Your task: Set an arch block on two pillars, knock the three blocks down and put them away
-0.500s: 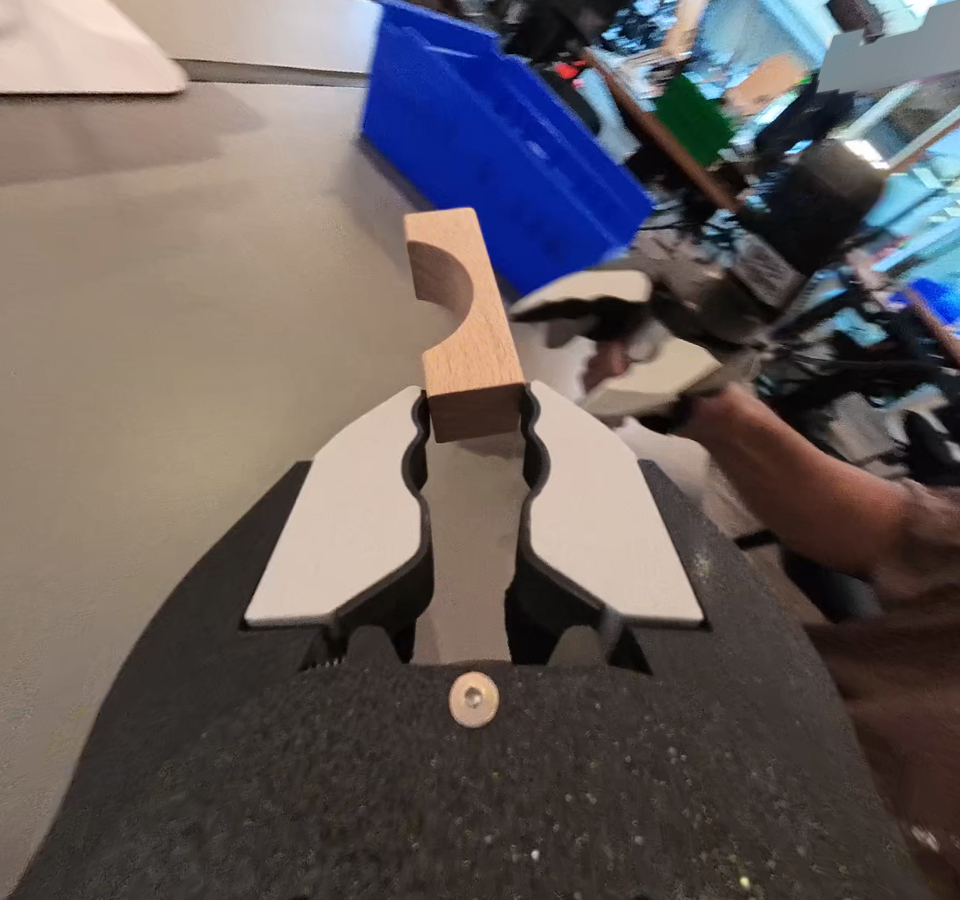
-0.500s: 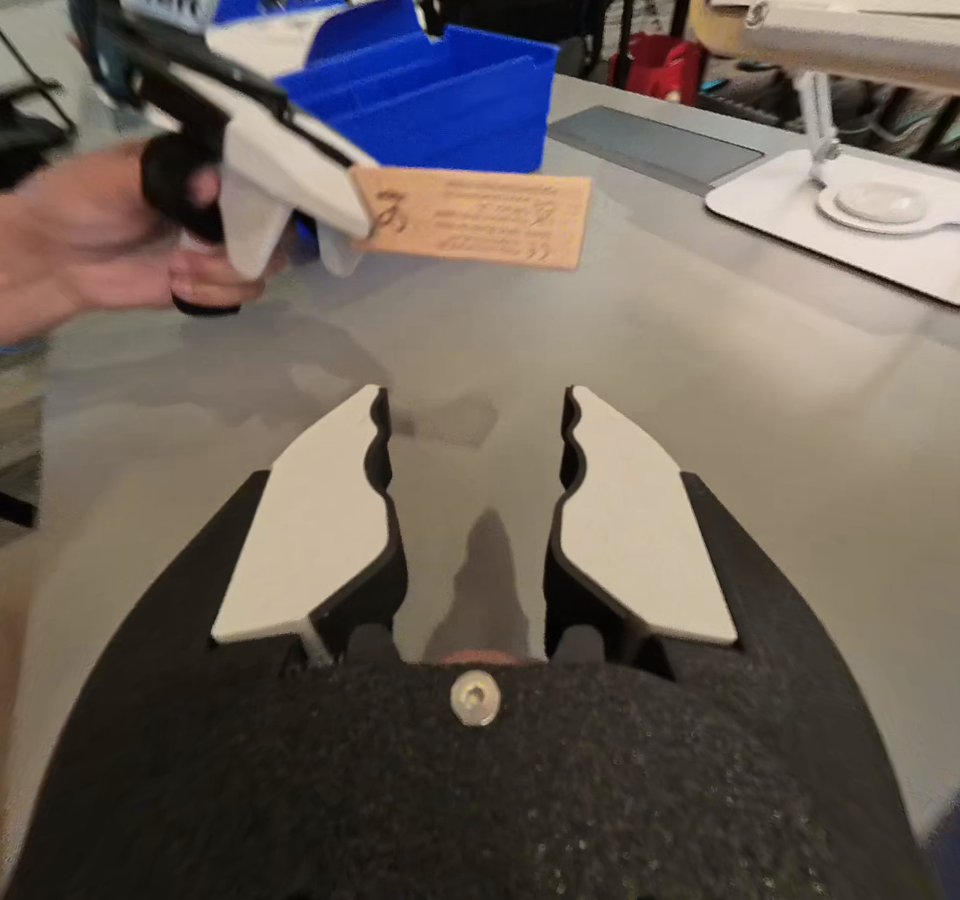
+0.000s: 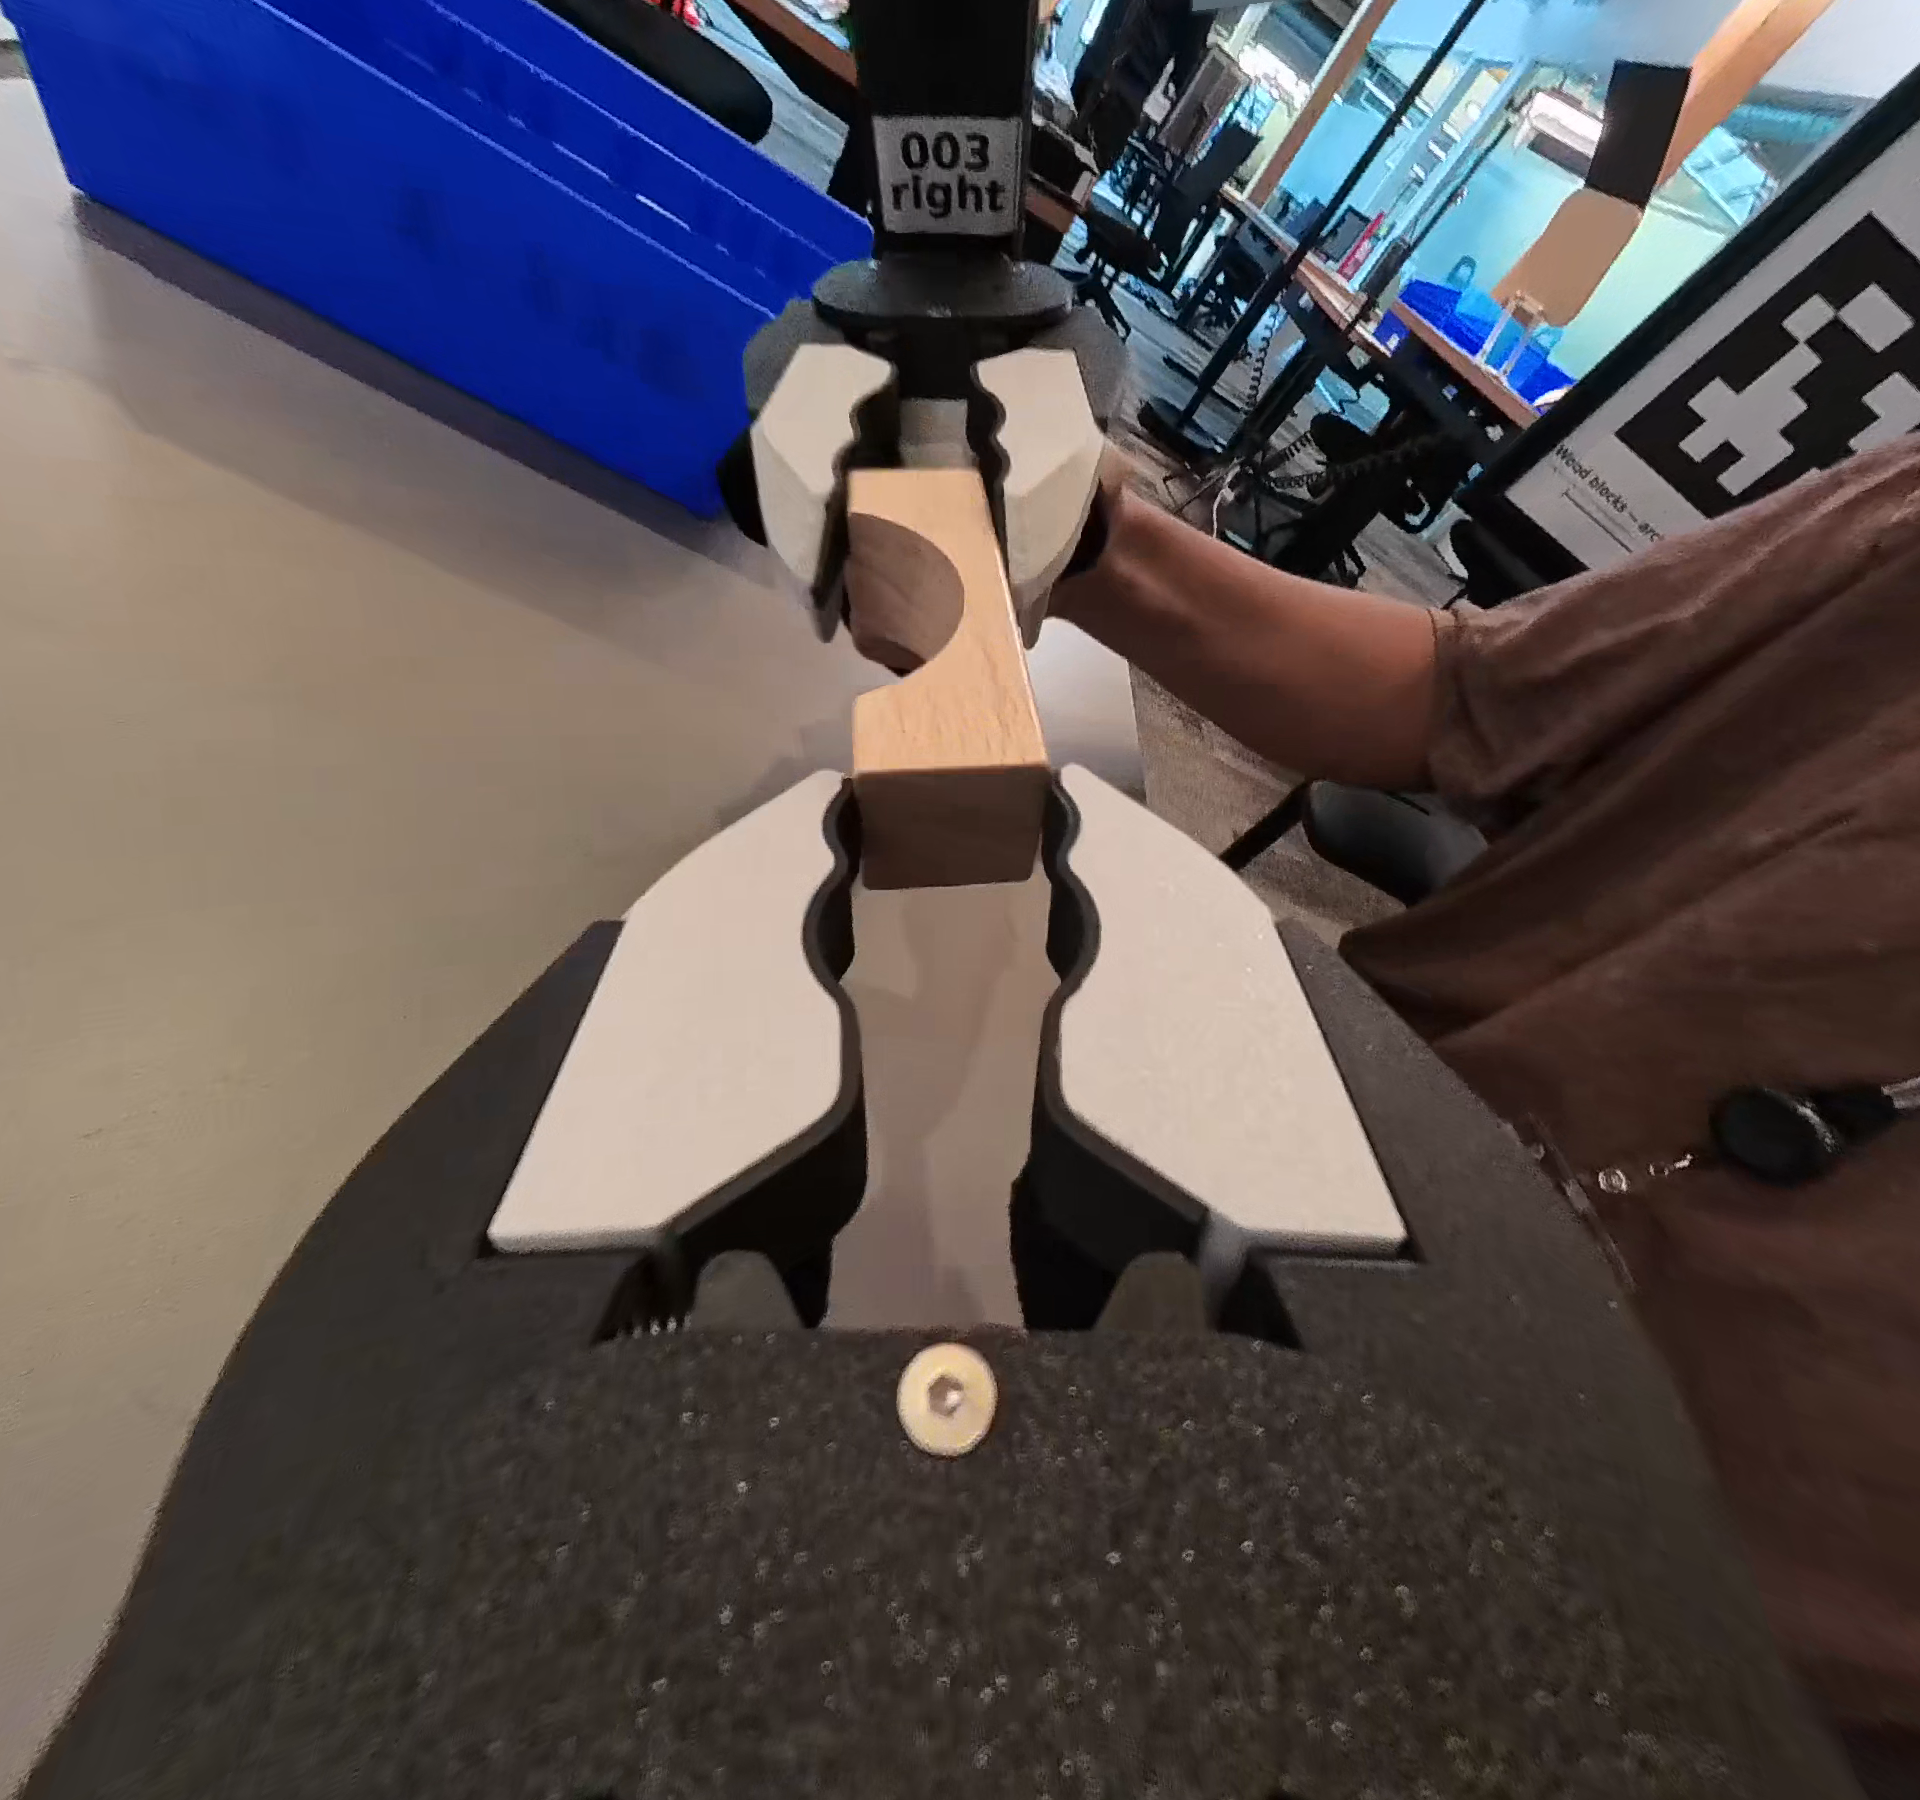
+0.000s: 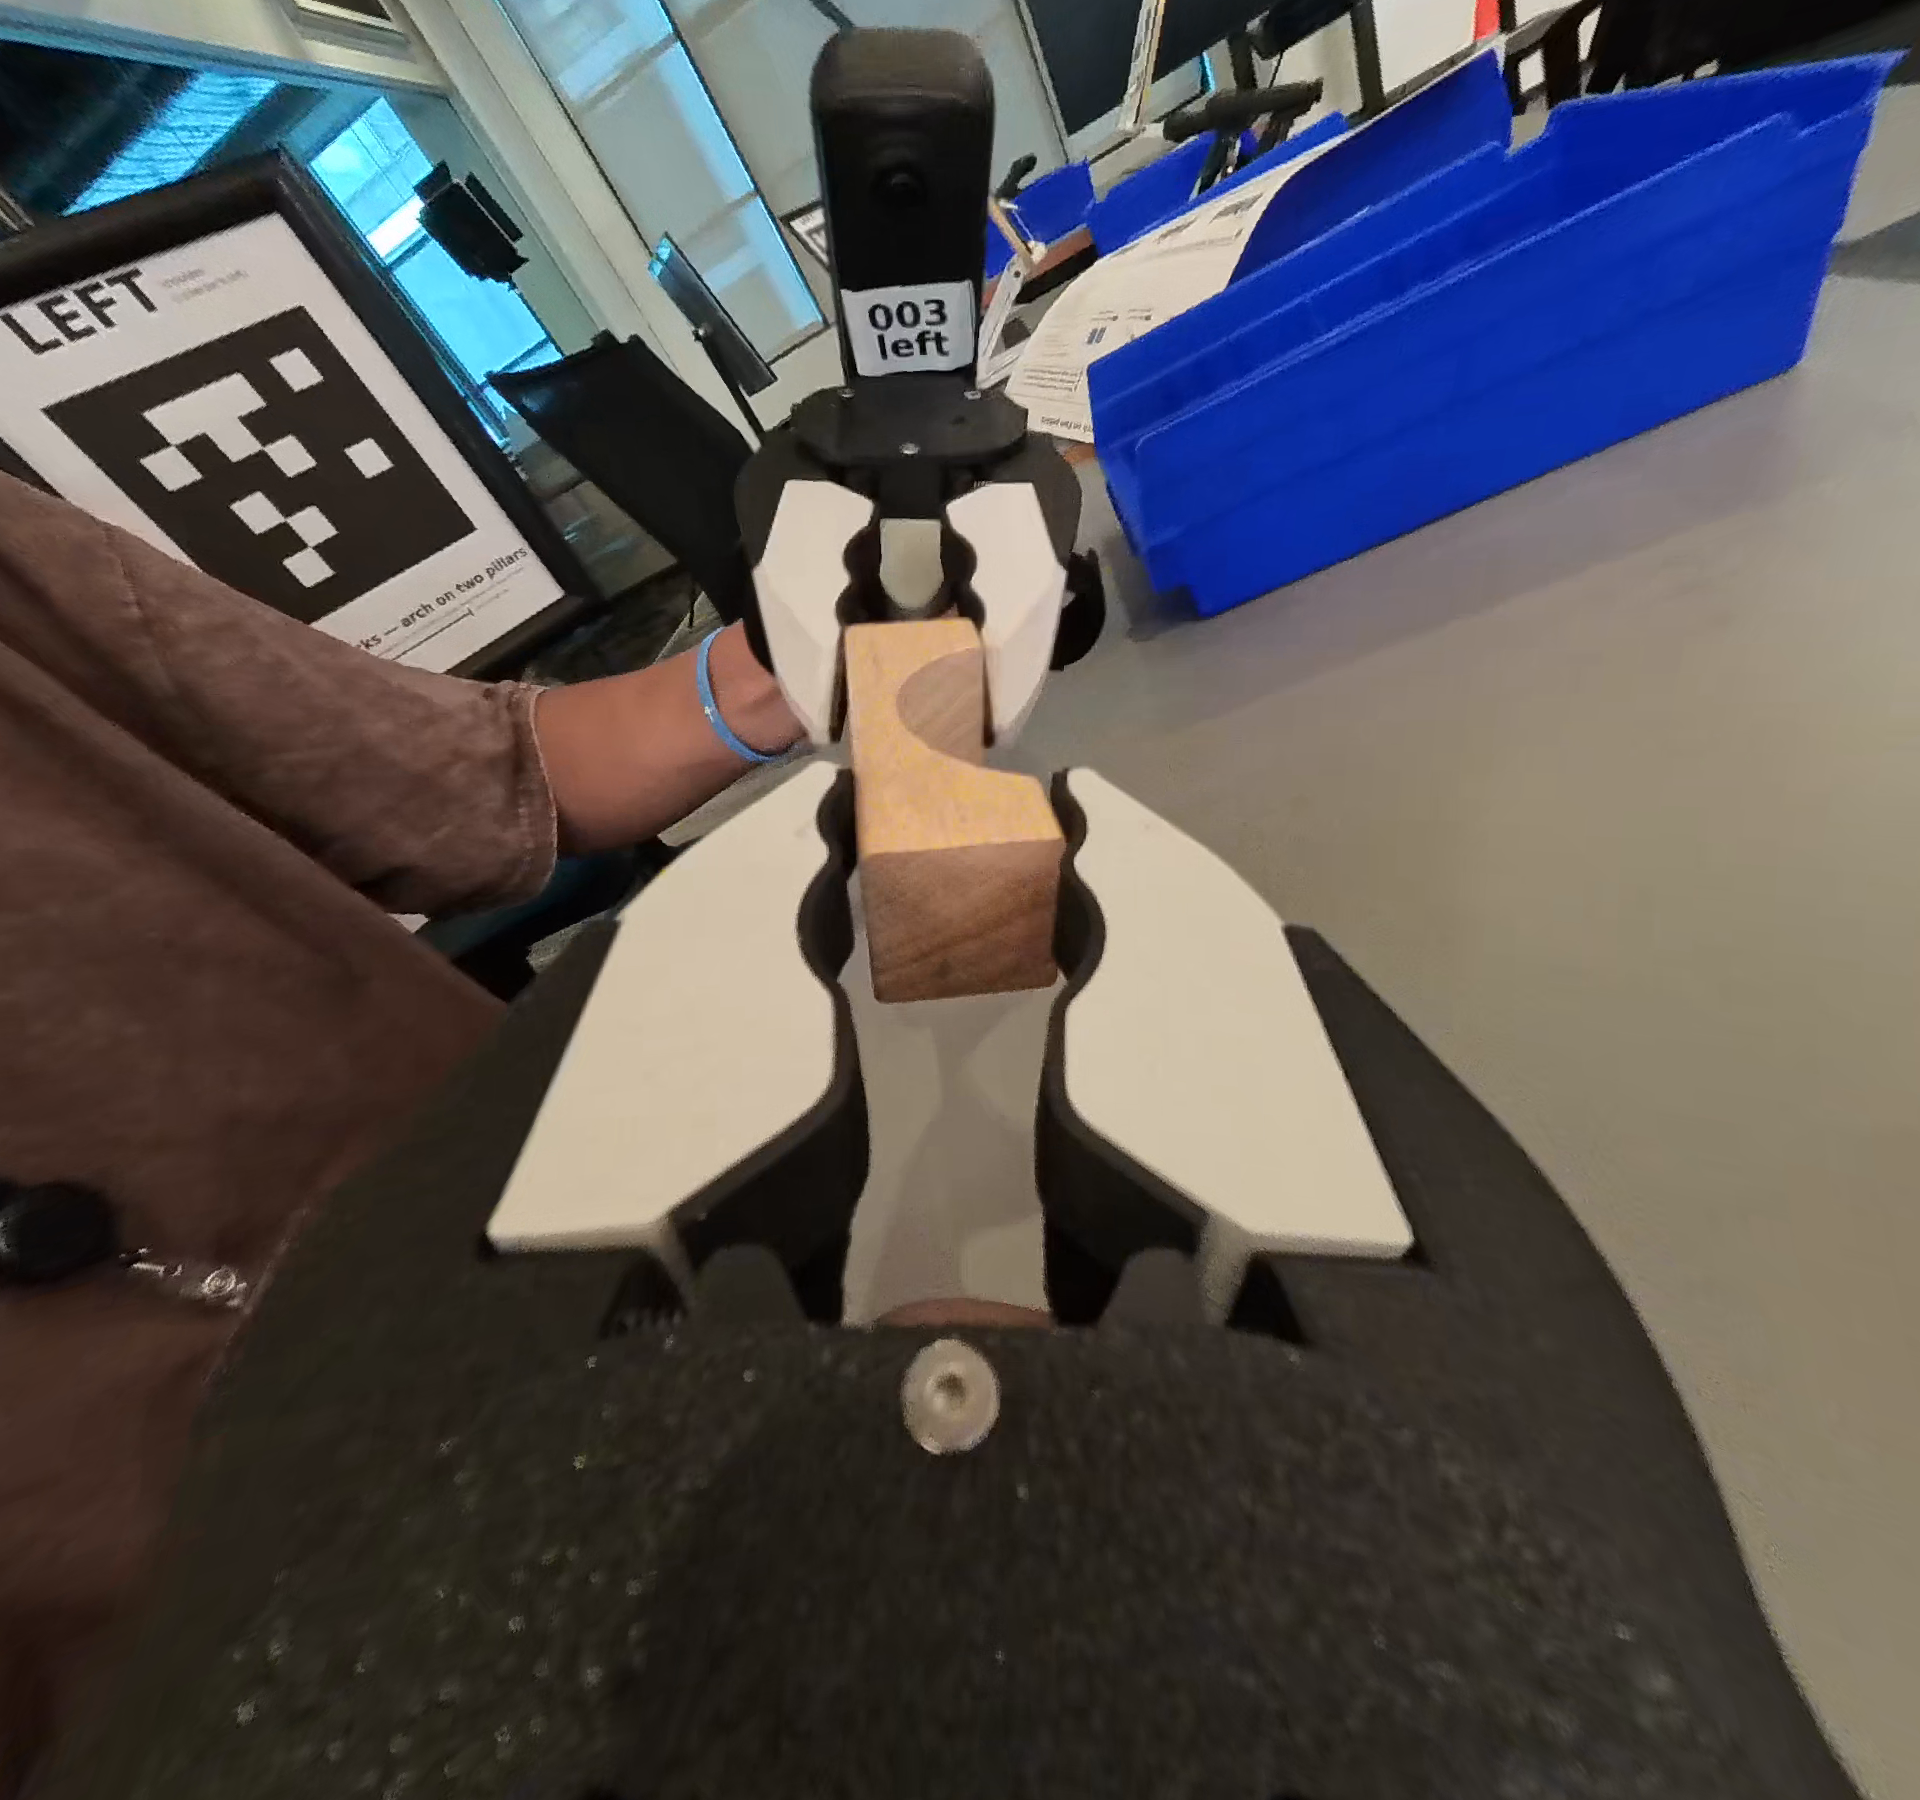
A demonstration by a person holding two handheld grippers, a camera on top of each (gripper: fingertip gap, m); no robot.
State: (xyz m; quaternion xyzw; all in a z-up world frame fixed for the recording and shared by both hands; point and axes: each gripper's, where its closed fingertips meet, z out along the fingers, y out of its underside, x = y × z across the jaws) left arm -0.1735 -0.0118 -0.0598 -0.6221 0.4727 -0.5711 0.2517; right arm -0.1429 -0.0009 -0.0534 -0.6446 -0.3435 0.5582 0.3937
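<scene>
I find the wooden arch block [image 3: 940, 701] held off the table [image 3: 312, 763], gripped at both ends at once. My left gripper [image 3: 948, 820] is clamped on the near end of the block in the left wrist view, its two white fingers [image 3: 717, 1012] pressed against the block's side faces. My right gripper [image 4: 961, 877] is clamped in the same way on the opposite end, as the right wrist view shows, with the block's square end face turned toward that camera. The two grippers face each other along the block's length, and each view shows the other gripper closed on the far end. The half-round cutout of the arch opens sideways, not downward. The block hangs above the grey table surface close to the table's edge on the person's side, with no contact to the surface that I can see. A blue bin [image 3: 416, 223] stands on the table beyond the block, well apart from it. A person's forearm in a brown sleeve [image 3: 1662, 763] reaches in behind each gripper. I see no pillar blocks in either view.
</scene>
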